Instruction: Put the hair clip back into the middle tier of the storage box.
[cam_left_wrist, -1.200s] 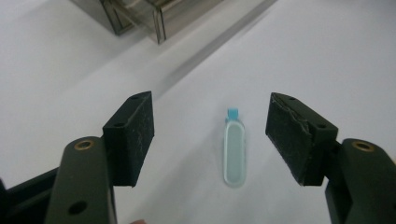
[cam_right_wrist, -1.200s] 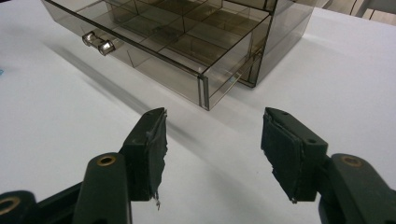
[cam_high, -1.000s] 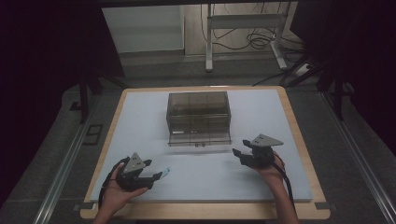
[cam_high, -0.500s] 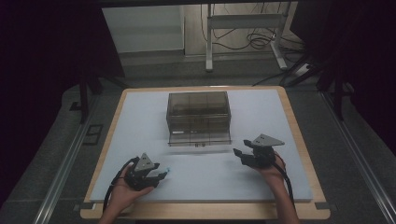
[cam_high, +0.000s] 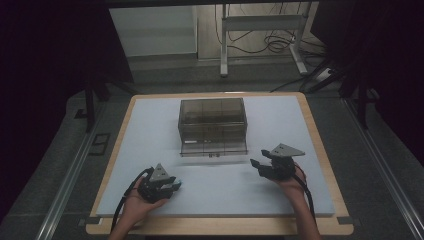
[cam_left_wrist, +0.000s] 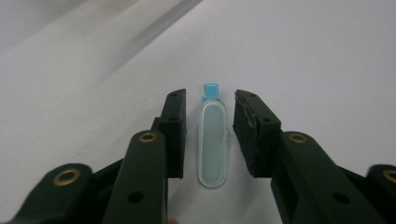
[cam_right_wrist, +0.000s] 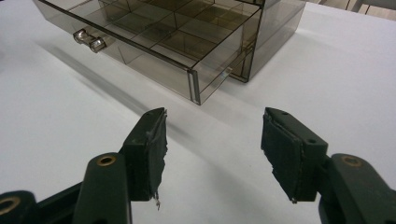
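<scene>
1. Left gripper (cam_left_wrist: 208, 135) near the desk's (cam_high: 125, 165) front edge; jaws apart, the pale oval capsule with blue tab (cam_left_wrist: 213, 137) lying flat between them, untouched.
2. Right gripper (cam_right_wrist: 212, 154), jaws wide apart, empty; smoky drawer box (cam_right_wrist: 187, 42) beyond, drawer open.

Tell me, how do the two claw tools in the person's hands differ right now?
The left gripper has a small pale-blue oval piece lying between its jaws with a gap on each side; the right gripper has bare table between its jaws. The left jaws stand narrowly apart, the right ones much wider. The left points at open tabletop, the right toward the smoky clear drawer box, whose drawer is pulled out. Both are open, black-jawed and hand-held.
</scene>
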